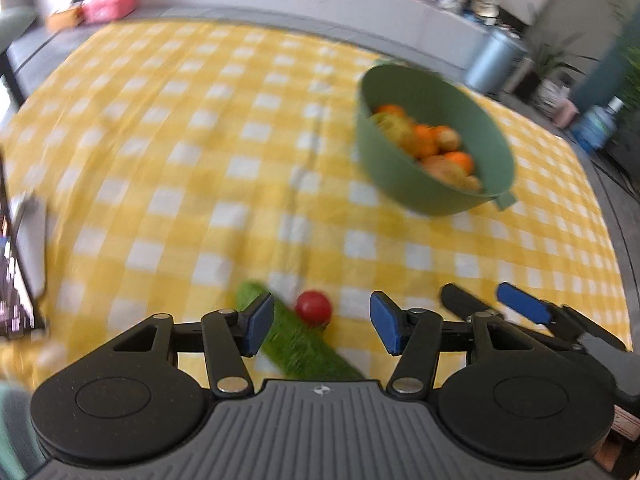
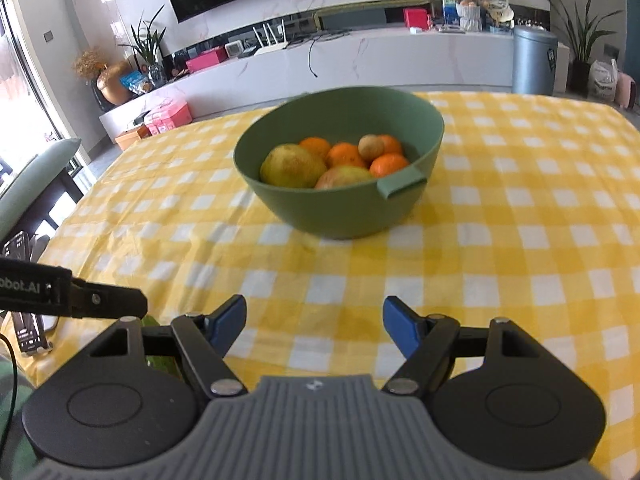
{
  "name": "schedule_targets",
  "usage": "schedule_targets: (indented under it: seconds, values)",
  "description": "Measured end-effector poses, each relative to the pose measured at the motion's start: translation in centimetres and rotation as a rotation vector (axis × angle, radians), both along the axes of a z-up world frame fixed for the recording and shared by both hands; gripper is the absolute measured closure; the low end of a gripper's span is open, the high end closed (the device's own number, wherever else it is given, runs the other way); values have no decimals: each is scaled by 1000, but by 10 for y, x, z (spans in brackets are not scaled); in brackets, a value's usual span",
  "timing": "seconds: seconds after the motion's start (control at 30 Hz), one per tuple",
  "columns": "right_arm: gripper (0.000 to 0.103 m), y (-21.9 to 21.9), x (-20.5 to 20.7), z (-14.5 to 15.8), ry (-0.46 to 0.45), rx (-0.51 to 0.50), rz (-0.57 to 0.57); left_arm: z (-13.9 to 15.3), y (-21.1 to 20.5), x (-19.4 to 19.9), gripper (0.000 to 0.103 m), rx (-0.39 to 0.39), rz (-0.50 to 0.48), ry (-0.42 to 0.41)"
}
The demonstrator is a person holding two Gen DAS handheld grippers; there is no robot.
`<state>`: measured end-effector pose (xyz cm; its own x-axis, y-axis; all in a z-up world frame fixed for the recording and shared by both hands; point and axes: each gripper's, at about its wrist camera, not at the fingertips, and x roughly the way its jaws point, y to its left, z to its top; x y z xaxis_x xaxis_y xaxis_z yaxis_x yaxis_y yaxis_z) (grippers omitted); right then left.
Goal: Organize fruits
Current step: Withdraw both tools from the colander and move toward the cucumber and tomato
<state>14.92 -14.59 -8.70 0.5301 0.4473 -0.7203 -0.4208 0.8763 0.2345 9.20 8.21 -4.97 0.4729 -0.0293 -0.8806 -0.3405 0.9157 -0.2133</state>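
Observation:
A green bowl (image 1: 400,184) (image 2: 340,216) stands on the yellow checked cloth and holds oranges (image 2: 344,154), a pear (image 2: 292,166) and other fruit. Nearer to me, a green cucumber (image 1: 304,344) and a small red tomato (image 1: 314,306) lie on the cloth. My left gripper (image 1: 322,326) hangs open just over them; its left pad (image 1: 260,322) sits over the cucumber, and neither pad presses on anything. My right gripper (image 2: 314,326) (image 1: 492,306) is open and empty beside it, in front of the bowl. The left gripper's finger (image 2: 108,302) shows at the right wrist view's left edge.
A phone on a stand (image 2: 28,328) (image 1: 12,280) sits at the table's left edge, with a chair (image 2: 36,176) beyond it. Behind the table run a white TV bench (image 2: 360,56) and a grey bin (image 2: 534,60). Checked cloth (image 2: 540,240) stretches right of the bowl.

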Motion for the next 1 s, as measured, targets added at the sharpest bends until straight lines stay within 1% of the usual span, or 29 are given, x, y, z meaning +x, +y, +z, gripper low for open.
schedule_targets:
  seconds: [0.1, 0.2, 0.27, 0.3, 0.33, 0.43, 0.57, 0.6, 0.67, 0.73, 0.83, 1.0]
  values:
    - [31, 0, 0, 0, 7, 7, 2, -13, 3, -6, 38, -22, 44, 47]
    - [31, 1, 0, -2, 16, 20, 28, -23, 5, -9, 38, -74, 92, 71]
    - [37, 3, 2, -4, 27, 23, 42, -31, 6, -10, 38, -116, 126, 81]
    - [37, 3, 3, -5, 35, 25, 44, -33, 5, -9, 38, -128, 134, 87]
    - [38, 2, 4, -7, 43, 27, 42, -37, 4, -9, 38, -133, 139, 97]
    - [38, -2, 9, -10, 69, 47, 25, -44, -2, -8, 37, -113, 155, 119]
    - [40, -3, 11, -13, 88, 65, 28, -50, -2, -9, 37, -126, 179, 119]
    - [40, -1, 11, -14, 90, 63, 35, -51, -3, -9, 39, -123, 181, 115]
    - [41, 1, 11, -15, 94, 59, 49, -52, -3, -10, 41, -122, 177, 103]
    - [41, 3, 11, -17, 100, 55, 59, -50, -5, -10, 42, -105, 155, 95]
    - [41, 5, 13, -20, 112, 54, 65, -48, -10, -9, 44, -67, 98, 77]
    - [47, 6, 17, -24, 131, 88, 86, -46, -16, -4, 48, -35, 2, 40]
